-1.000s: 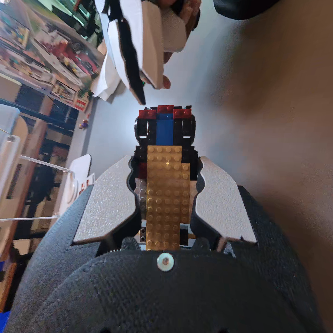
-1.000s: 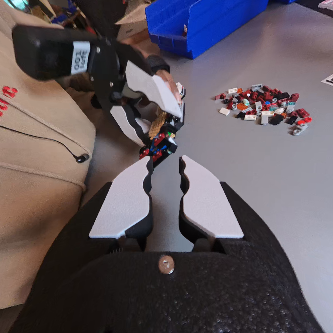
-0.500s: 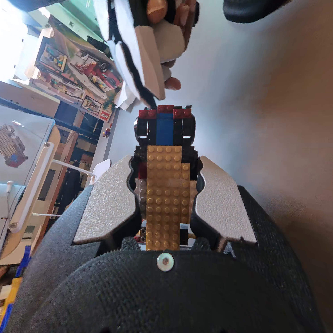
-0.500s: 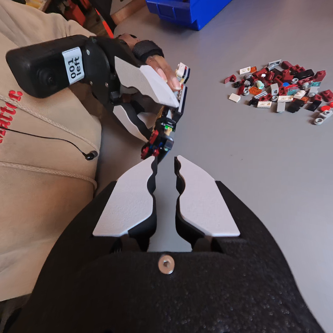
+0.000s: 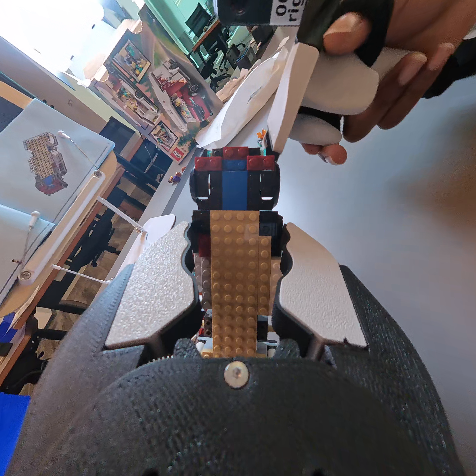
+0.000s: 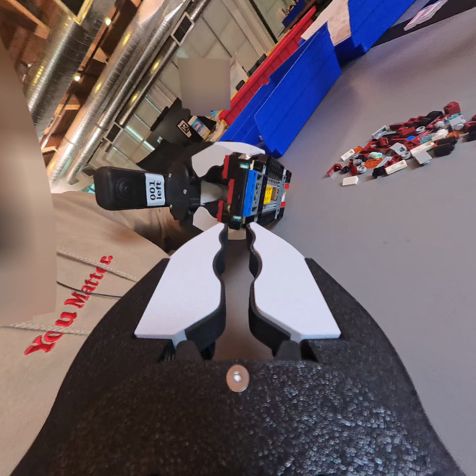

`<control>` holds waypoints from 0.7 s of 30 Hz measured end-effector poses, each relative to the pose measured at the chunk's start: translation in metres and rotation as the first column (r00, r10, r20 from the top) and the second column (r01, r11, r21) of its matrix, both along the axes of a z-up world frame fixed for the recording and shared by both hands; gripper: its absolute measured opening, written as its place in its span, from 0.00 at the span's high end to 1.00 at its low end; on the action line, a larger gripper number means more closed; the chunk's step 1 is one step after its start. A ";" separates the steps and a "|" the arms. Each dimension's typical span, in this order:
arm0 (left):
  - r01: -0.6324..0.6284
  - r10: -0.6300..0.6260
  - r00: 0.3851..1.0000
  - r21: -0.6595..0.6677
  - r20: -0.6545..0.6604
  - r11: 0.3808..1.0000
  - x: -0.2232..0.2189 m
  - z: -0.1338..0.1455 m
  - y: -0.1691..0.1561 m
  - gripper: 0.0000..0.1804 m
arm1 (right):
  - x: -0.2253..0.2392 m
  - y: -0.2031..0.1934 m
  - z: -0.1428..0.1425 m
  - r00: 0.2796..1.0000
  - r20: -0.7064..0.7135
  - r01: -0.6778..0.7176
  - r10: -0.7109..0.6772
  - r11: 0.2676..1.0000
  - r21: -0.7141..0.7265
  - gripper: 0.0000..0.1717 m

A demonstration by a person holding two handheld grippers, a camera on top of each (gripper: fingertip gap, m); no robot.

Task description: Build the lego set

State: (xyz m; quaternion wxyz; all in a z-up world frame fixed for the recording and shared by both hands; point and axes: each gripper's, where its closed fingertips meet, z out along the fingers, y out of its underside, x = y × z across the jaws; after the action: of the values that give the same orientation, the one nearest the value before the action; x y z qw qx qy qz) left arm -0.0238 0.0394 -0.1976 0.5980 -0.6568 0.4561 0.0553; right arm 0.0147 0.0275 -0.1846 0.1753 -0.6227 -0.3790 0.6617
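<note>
Brick-built model [image 5: 234, 257] clamped between the left gripper [image 5: 234, 239]'s textured white fingers [image 5: 159, 283], above the grey table [image 6: 386, 257].
The right gripper [image 6: 235, 229]'s narrowly parted tips pinch the model's black front corner piece [image 6: 235, 221]; loose bricks [image 6: 412, 144] lie well apart.

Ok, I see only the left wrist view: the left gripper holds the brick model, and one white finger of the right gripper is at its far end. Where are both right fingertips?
Observer: The right gripper has its jaws nearly together, one tip on each side of a lower corner of the brick model. Contact I cannot tell.
Operator: Anything on the table beyond?
Observer: A pile of loose bricks lies on the grey table, apart from the model.
Operator: And the model's hidden side?
Observer: It shows a yellow piece.
</note>
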 end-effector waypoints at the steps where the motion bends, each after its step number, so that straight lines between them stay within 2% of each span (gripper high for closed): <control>1: -0.005 0.005 1.000 -0.002 0.002 1.000 -0.001 0.000 0.001 0.63 | -0.001 0.000 -0.001 1.000 0.005 0.023 -0.023 1.000 0.014 0.92; 7: -0.032 0.032 0.999 -0.013 0.005 0.999 -0.003 0.001 0.002 0.63 | -0.003 0.004 0.003 0.990 0.021 0.138 -0.141 0.985 0.101 0.95; 11: -0.050 0.051 0.999 -0.050 0.007 0.997 -0.005 0.000 0.003 0.63 | -0.005 0.007 0.001 0.979 0.071 0.164 -0.192 0.942 0.291 0.95; 15: -0.077 0.078 0.997 -0.085 0.003 0.993 -0.008 -0.001 0.004 0.64 | -0.008 0.011 0.001 0.961 0.122 0.150 -0.249 0.836 0.527 0.96; 19: -0.104 0.105 0.994 -0.117 -0.002 0.988 -0.011 -0.003 0.006 0.63 | -0.010 0.016 -0.001 0.933 0.148 0.131 -0.329 0.691 0.711 0.96; 21: -0.114 0.115 0.993 -0.129 -0.004 0.985 -0.012 -0.003 0.006 0.64 | -0.010 0.019 -0.002 0.915 0.148 0.114 -0.376 0.592 0.798 0.97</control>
State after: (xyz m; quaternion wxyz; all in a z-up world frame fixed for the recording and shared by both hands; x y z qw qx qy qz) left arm -0.0360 0.0457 -0.2008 0.5509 -0.7192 0.4193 0.0589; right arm 0.0049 0.0469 -0.1866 0.4563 -0.6258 -0.5573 0.2994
